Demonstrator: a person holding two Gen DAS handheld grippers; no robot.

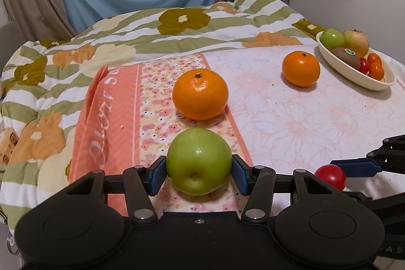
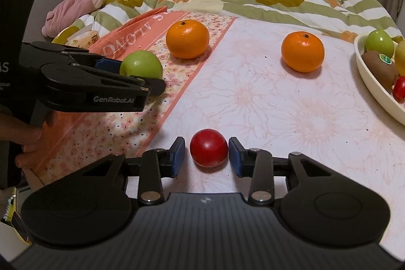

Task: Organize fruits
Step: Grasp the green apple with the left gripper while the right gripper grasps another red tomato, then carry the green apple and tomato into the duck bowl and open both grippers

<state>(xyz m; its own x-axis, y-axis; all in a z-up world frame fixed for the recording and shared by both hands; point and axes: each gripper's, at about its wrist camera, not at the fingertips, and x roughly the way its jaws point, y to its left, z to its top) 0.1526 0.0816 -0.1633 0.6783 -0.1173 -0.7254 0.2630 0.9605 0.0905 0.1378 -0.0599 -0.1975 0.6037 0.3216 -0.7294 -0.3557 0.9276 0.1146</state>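
Resting green apple (image 1: pixel 199 161), dimple camera-facing

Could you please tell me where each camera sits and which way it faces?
Left wrist: on the left gripper, angled down at the green apple it grips; the right gripper shows at the right edge.
Right wrist: on the right gripper, facing the red fruit between its pads; the left gripper and a hand show.
Shared: left orange, right orange, bowl.
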